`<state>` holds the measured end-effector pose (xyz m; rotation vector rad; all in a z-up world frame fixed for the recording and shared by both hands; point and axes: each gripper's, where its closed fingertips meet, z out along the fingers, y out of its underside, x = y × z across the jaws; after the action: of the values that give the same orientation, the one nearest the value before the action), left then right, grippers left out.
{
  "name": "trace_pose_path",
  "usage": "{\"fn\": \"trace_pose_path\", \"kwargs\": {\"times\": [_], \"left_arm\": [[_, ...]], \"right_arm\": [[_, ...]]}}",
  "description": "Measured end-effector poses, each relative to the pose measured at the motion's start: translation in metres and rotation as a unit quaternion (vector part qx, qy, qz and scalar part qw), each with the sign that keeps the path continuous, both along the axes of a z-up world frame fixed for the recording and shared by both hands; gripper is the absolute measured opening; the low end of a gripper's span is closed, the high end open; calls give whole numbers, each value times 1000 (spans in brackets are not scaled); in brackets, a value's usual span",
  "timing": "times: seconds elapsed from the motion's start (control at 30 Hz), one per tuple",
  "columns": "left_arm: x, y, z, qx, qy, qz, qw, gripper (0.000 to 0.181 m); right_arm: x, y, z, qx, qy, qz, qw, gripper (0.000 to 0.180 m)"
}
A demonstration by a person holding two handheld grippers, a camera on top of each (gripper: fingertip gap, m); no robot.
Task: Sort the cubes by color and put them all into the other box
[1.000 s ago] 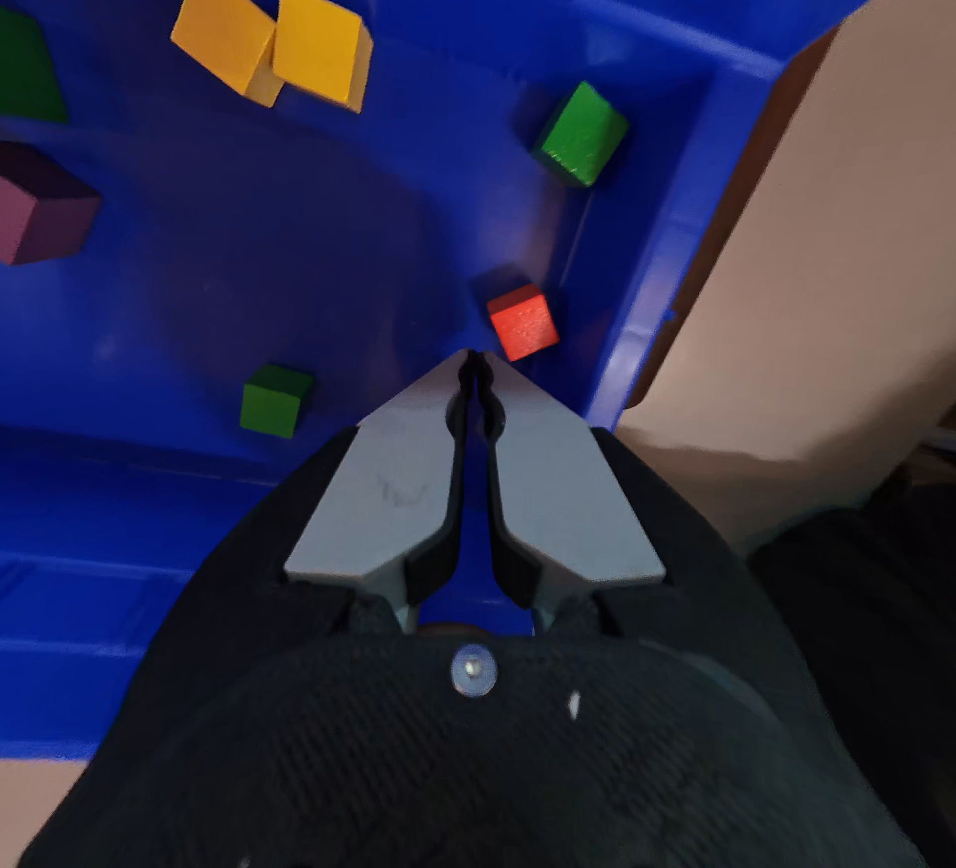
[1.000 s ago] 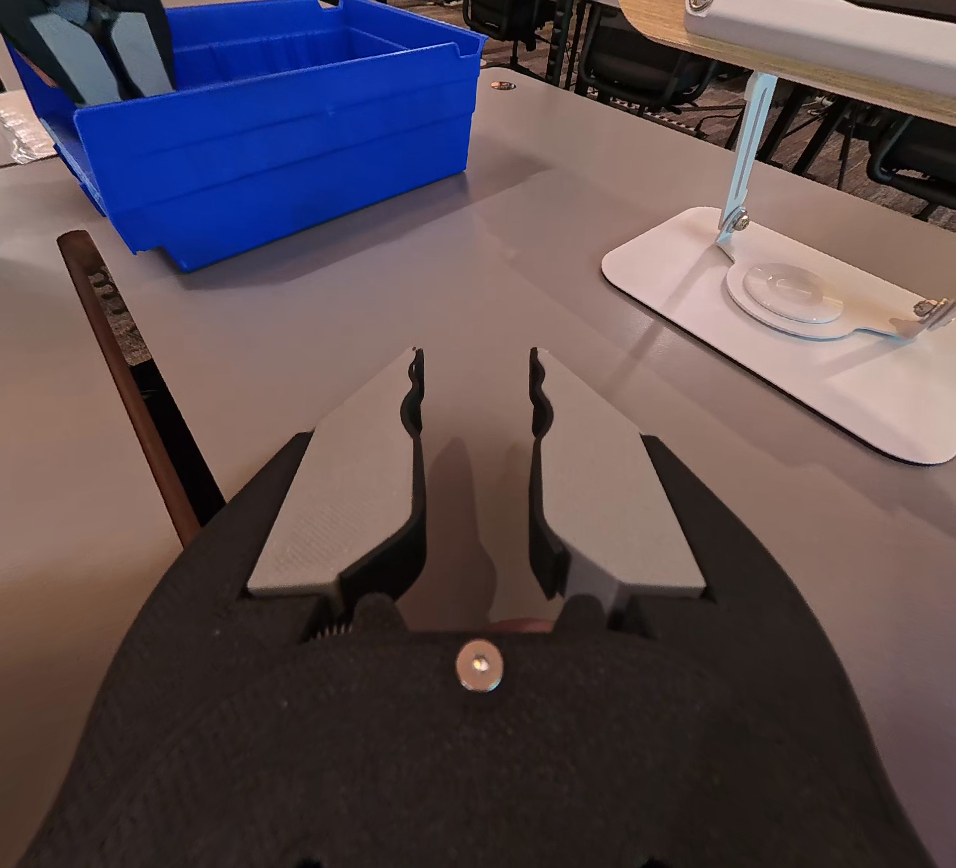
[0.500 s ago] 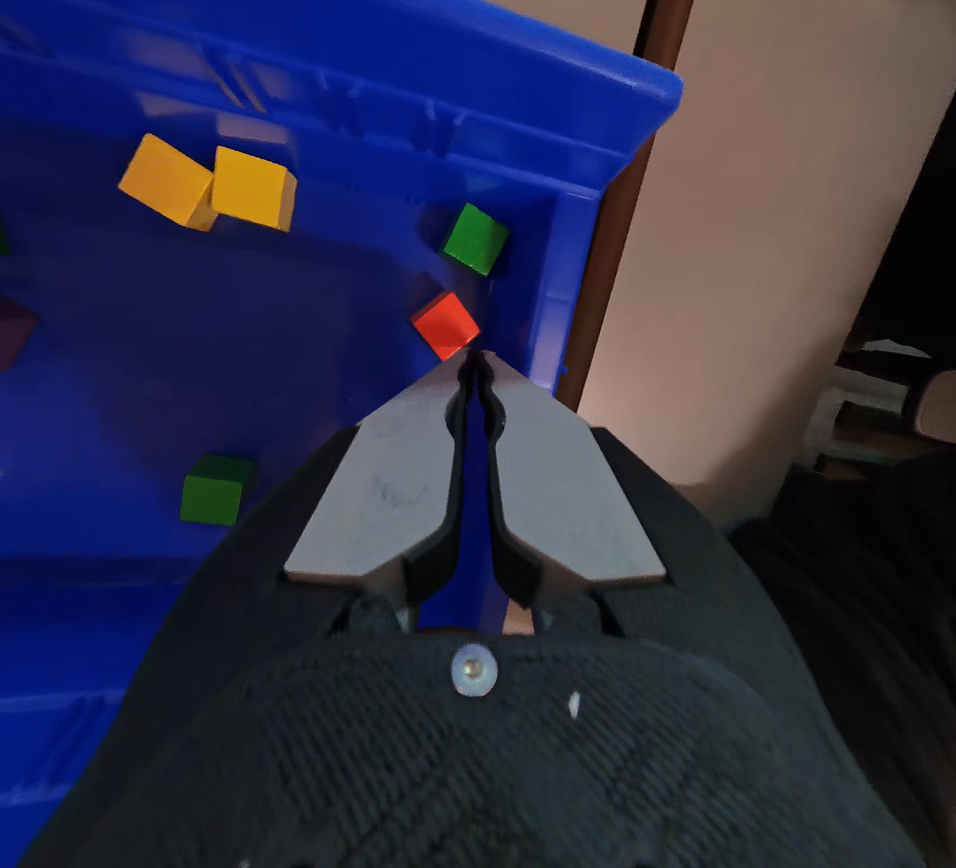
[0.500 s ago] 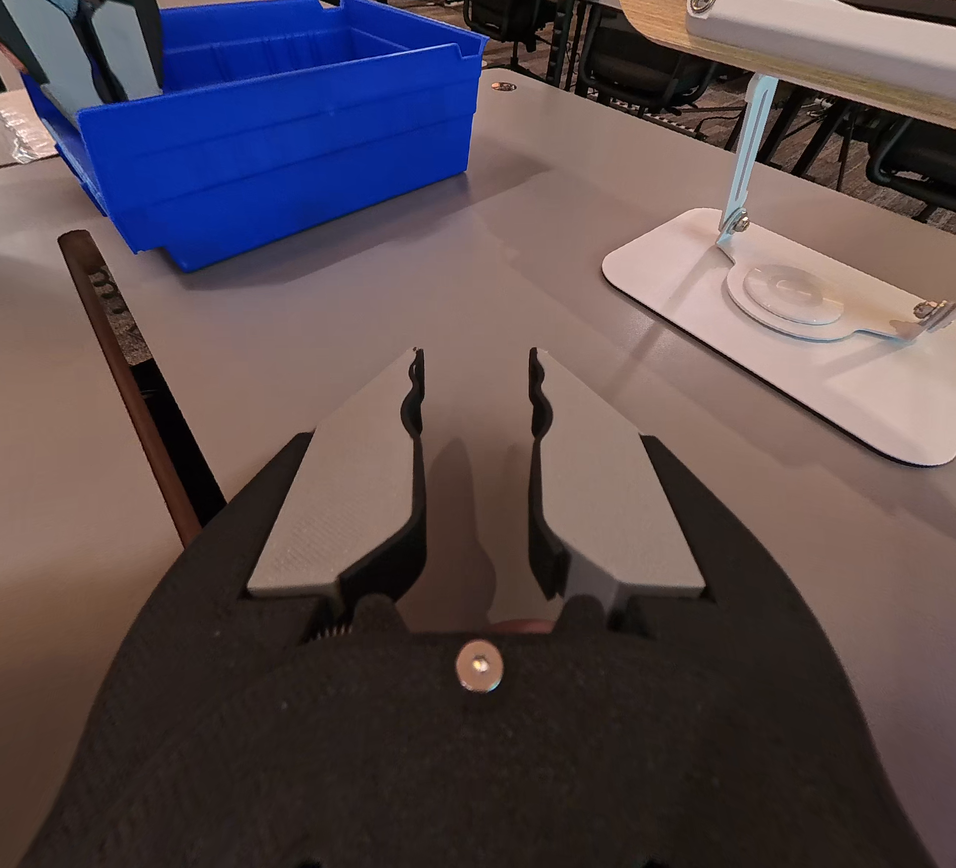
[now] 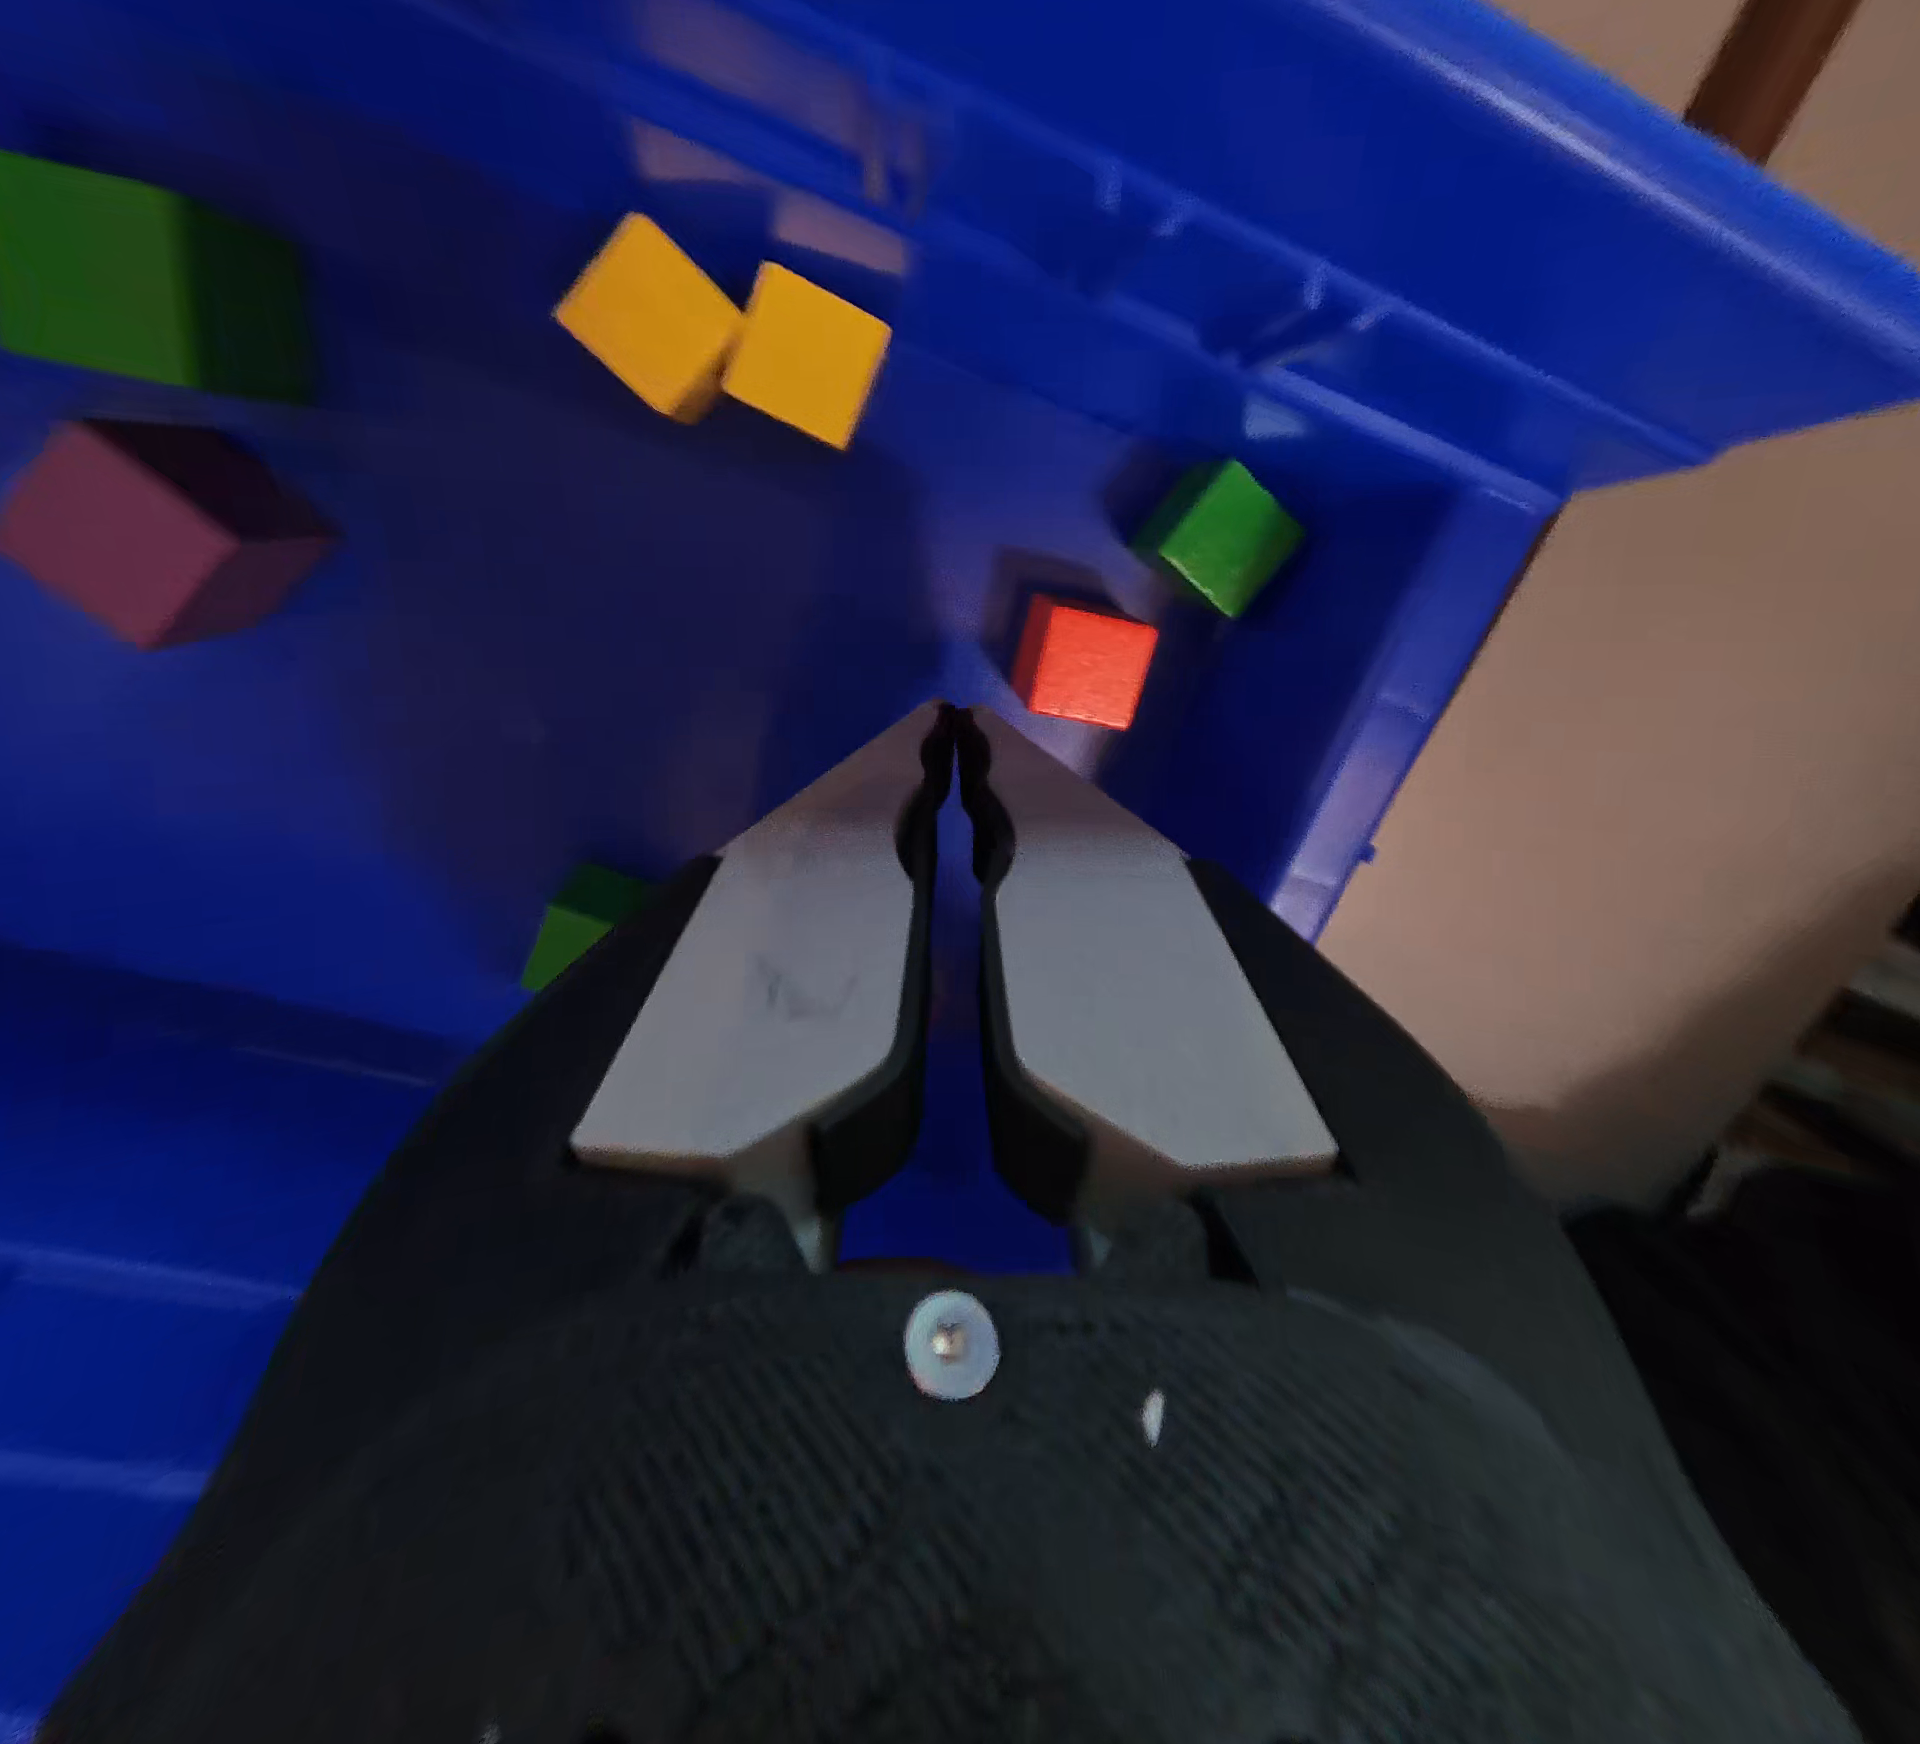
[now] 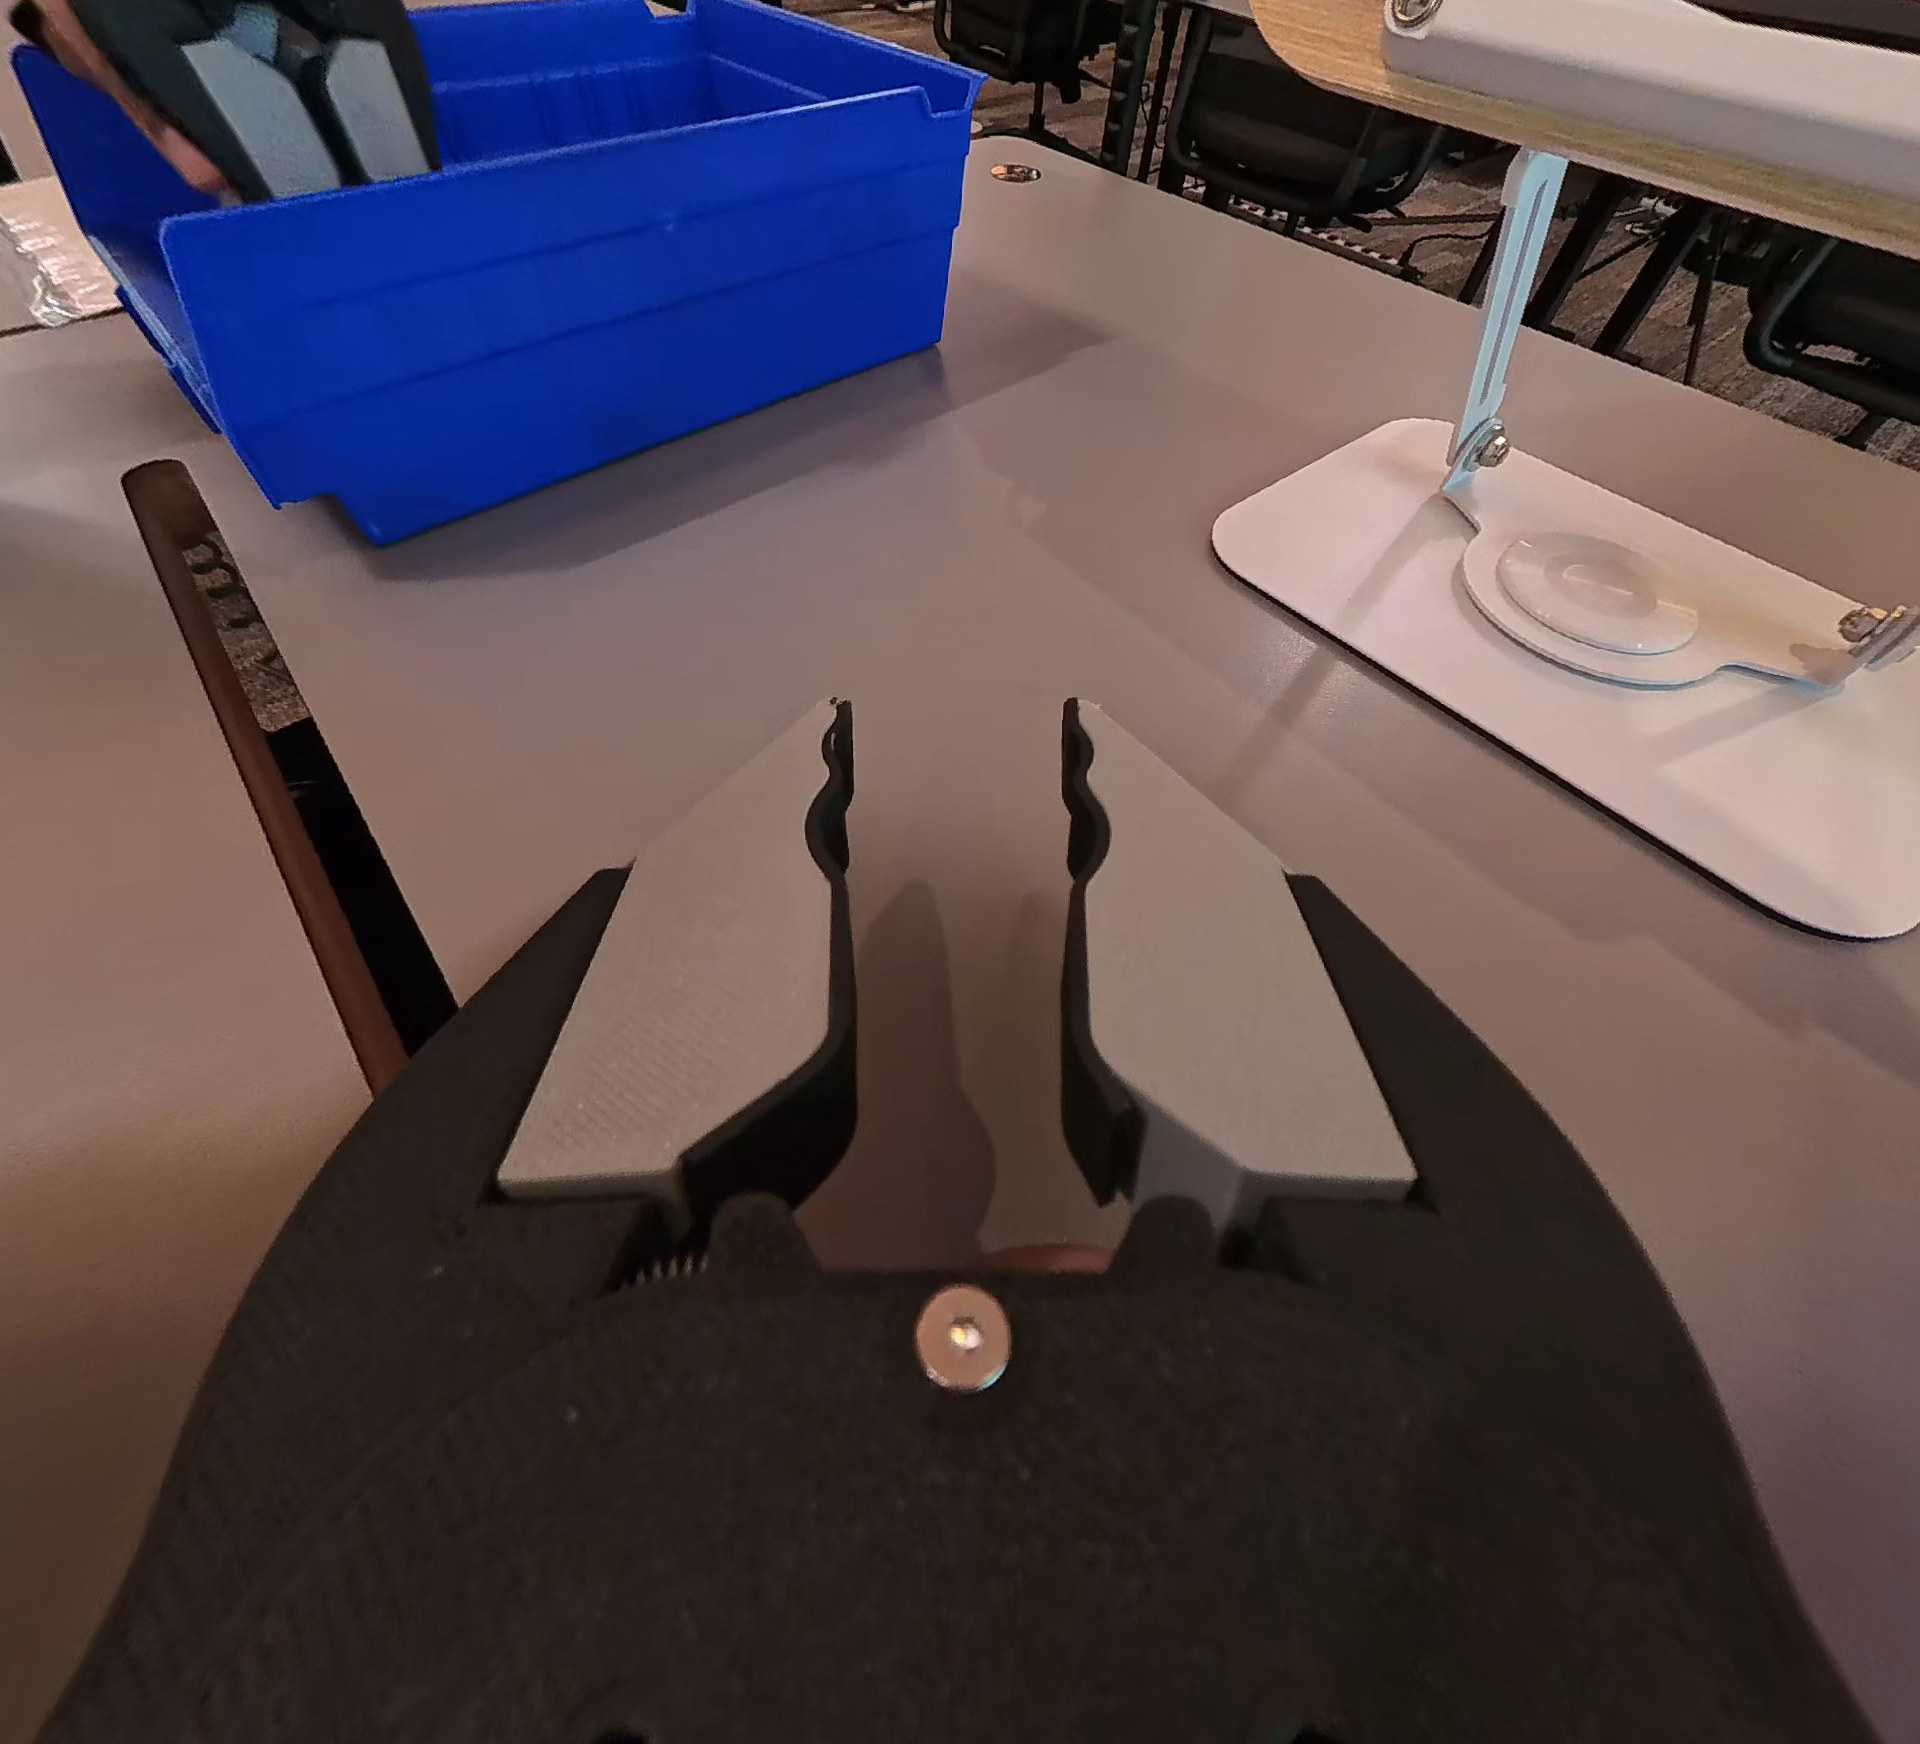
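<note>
The left gripper (image 5: 954, 715) is seen lowered into a blue box (image 5: 1226, 167), its grey fingers (image 5: 790, 977) pressed together at the tips with nothing between them. Just beyond the tips, at about one o'clock, a red cube (image 5: 1086, 664) lies on the box floor, close to the tips but apart from them. A small green cube (image 5: 1218, 536) sits further on at one o'clock, tucked into the corner near the box wall. Two yellow cubes (image 5: 722, 333) are found side by side and touching at eleven o'clock, close to the far wall. A purple cube (image 5: 135, 531) rests at ten o'clock, with a large green cube (image 5: 114, 281) beyond it at the frame's left edge. Another green cube (image 5: 577, 925) is partly hidden behind the gripper body at eight o'clock from the tips. The left wrist view is blurred. In the right wrist view, the right gripper (image 6: 958, 715) is held low over a grey table (image 6: 1039, 489), its fingers spread apart and nothing held. The blue box (image 6: 582, 344) is seen at eleven o'clock on the table, with the left gripper (image 6: 312, 167) dipped into its near left end. A white stand base (image 6: 1558, 655) lies at two o'clock
</note>
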<state>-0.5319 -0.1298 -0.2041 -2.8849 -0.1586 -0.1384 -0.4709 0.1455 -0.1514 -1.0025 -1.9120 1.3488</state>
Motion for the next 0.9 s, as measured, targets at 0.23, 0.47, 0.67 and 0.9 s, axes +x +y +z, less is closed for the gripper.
{"fn": "trace_pose_path", "kwargs": {"times": [0.23, 0.47, 0.67, 0.9], "left_arm": [[19, -5, 3, 2, -19, -47, 999, 39], [15, 0, -8, -20, -9, -53, 998, 54], [15, 15, -13, -22, 4, -69, 997, 20], [-2, 19, 15, 25, 63, -53, 996, 20]], "right_arm": [[0, 0, -1, 0, -2, 1, 1000, 37], [0, 0, 1, 0, 1, 0, 1000, 36], [1, 1, 1, 0, 2, 2, 1000, 36], [1, 1, 2, 0, 3, 3, 1000, 35]]}}
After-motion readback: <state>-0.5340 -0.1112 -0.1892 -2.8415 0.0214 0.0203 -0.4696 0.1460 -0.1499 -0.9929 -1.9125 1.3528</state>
